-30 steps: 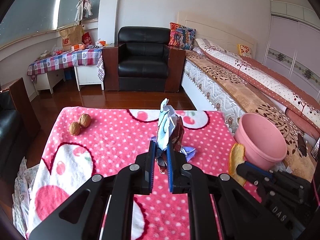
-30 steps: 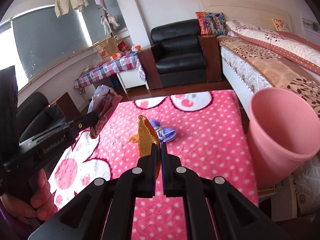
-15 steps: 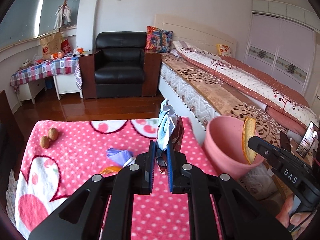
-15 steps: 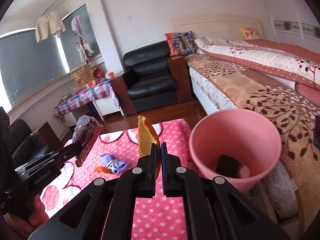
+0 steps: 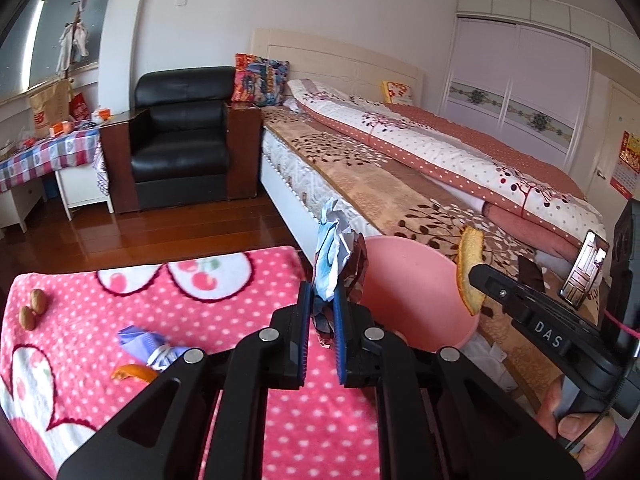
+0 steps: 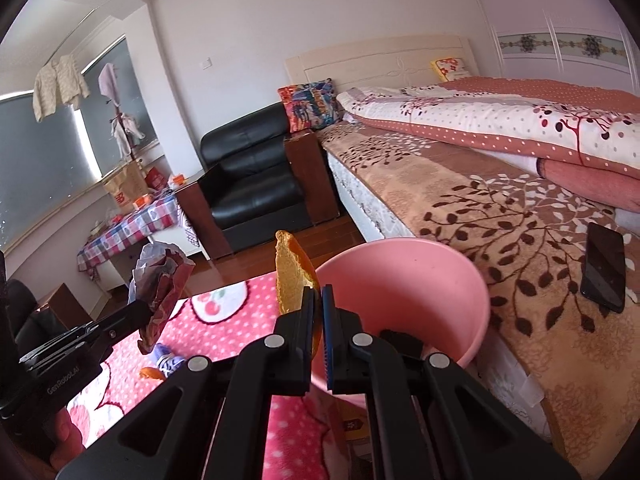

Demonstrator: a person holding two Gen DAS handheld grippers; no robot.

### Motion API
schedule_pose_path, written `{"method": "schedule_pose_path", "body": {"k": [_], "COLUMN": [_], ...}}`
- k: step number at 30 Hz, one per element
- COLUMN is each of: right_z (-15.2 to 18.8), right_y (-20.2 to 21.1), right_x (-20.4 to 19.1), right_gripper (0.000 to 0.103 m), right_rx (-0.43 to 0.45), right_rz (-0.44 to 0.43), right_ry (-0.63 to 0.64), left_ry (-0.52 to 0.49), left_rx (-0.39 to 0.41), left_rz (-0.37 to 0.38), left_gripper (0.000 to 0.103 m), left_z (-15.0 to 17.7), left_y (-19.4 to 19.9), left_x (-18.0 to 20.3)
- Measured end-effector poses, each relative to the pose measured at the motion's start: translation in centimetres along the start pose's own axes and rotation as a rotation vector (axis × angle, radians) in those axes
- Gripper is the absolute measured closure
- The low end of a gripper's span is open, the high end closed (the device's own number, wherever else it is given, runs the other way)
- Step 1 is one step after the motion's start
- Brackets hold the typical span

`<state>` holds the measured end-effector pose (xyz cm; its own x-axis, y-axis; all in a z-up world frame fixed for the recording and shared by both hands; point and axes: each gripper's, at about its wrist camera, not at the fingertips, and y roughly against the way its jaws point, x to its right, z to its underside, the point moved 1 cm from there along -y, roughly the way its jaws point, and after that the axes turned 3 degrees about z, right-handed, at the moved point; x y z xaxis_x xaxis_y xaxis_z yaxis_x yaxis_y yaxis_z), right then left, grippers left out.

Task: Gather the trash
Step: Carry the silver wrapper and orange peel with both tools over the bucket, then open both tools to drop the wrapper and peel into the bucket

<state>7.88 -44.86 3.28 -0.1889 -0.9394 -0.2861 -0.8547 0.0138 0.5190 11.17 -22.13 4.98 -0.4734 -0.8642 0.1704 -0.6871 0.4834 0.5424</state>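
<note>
My left gripper (image 5: 320, 292) is shut on a crumpled bundle of white-blue paper and brown wrapper (image 5: 334, 248), held upright over the right edge of the pink dotted blanket (image 5: 200, 320). Just behind and right of it stands the pink bin (image 5: 408, 292). My right gripper (image 6: 319, 296) is shut on a piece of orange peel (image 6: 294, 276), right at the near-left rim of the pink bin (image 6: 420, 280). Something dark lies in the bin's bottom. The left wrist view shows that peel (image 5: 468, 268) over the bin's right rim.
On the blanket lie a purple wrapper (image 5: 148, 344), a small bit of orange peel (image 5: 132, 374) and two walnuts (image 5: 32, 312). The bed (image 6: 500, 200) runs close behind the bin, with a black phone (image 6: 604, 268) on it. A black armchair (image 5: 180, 144) stands beyond.
Both grippers have swung right, from over the blanket to the pink bin, which now sits close in front of them. Each keeps its grip on the same piece of trash.
</note>
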Motion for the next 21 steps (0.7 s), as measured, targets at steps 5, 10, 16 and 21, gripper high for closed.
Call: {"method": "schedule_pose_path", "body": {"k": [5,10,16,21], "right_z": [-0.1,-0.1,0.1,0.6], "right_y": [-1.4,-2.8,-4.4,-5.9], "right_x": [1.2,2.2,3.2,4.2], "right_gripper": [0.099,0.099,0.099,0.099], "right_rx": [-0.009,-0.018,-0.032,-0.055], "right_rz": [0.018,0.037,0.057,0.074], "right_ry": [-0.013,-0.011,-0.014,-0.025], "left_ry": [-0.016,-0.036,-0.048,-0.06], "left_rx": [-0.023,-0.055,-0.095,-0.124], "left_rz": [0.034,0.052,0.062,0.074], "left_gripper": [0.093,0.093,0.093,0.093], "left_z": [-0.3,-0.2,0.1,0.5], "left_y": [-2.3,-4.6,-7.3,-8.9], "left_x": [1.8,3.2,4.0,4.5]}}
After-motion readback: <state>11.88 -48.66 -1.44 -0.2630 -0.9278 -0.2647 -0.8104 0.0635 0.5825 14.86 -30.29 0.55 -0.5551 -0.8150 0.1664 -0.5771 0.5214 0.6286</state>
